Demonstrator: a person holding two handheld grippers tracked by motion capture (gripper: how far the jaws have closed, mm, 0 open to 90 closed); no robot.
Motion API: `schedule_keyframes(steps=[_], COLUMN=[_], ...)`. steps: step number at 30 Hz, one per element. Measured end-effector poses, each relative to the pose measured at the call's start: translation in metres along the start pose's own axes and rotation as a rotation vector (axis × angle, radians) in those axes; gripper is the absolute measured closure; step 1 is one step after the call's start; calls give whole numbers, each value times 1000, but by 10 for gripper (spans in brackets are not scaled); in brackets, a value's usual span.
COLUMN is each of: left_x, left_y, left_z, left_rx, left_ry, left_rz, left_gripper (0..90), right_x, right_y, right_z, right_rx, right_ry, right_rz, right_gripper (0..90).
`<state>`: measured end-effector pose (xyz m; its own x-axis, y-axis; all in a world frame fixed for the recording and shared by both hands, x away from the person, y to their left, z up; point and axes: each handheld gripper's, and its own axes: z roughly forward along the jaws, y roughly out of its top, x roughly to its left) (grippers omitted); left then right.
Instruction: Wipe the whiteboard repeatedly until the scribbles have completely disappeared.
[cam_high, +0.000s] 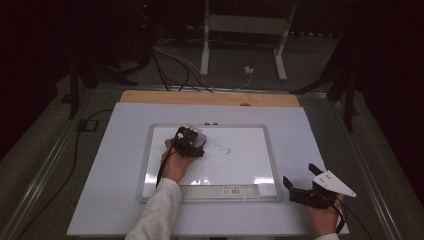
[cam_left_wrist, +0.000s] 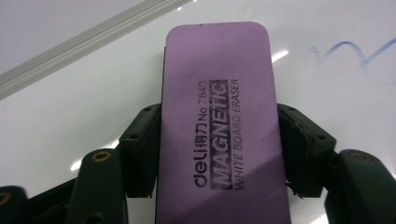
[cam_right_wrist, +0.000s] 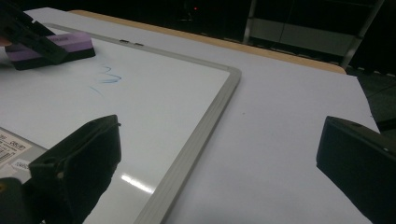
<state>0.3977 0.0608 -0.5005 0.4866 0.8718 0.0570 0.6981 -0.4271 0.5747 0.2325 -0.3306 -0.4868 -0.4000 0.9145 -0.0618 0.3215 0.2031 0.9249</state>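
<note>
Right gripper (cam_high: 300, 187): you held it over the table's near right corner, just off the whiteboard's near right corner; its jaws stood wide apart with nothing between them.
Table (cam_high: 305, 130): its white top carried the whiteboard about midway between its left and right edges, nearer your edge than the far one.
Whiteboard (cam_high: 210, 196): it lay flat, its grey frame running all round, a label strip along its near edge.
Left gripper (cam_high: 196, 142): you had it over the board's far left part, its pads set against the two long sides of the eraser.
Eraser (cam_left_wrist: 222, 126): purple, printed "MAGNETIC WHITE BOARD ERASER", it sat between those pads near the board's far edge; in the right gripper view it lay low on the board surface.
Blue marks (cam_high: 226, 150): a few pen strokes remained near the board's middle, just right of the eraser and apart from it.
</note>
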Motion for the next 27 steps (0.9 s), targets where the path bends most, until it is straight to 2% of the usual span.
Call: schedule_keyframes(steps=[4,6,7,10,15,20,27], left_x=[4,6,7,10,7,-5,-40], left_y=[-4,-6,-6,-7,-3,7,16], left_z=[-7,-11,-12,-13,-10,-4,0], left_rx=[-60,-86,-92,-94,-98,-99,-109], left_ry=[-13,-18,-19,-22,-1,-19,-65], left_rz=[-4,-10,-14,-20,-32,-18,52], left_gripper=[307,324,324,408,417,418,419], right_x=[0,0,0,0,1,1,1], right_y=[0,0,0,0,0,0,0], right_z=[0,0,0,0,1,2,2], right_rx=[3,5,5,4,5,5,8], right_ry=[-2,-1,-1,-1,0,3,4], right_rz=[3,3,3,0,0,-1,0], right_gripper=[3,3,3,4,3,4,4])
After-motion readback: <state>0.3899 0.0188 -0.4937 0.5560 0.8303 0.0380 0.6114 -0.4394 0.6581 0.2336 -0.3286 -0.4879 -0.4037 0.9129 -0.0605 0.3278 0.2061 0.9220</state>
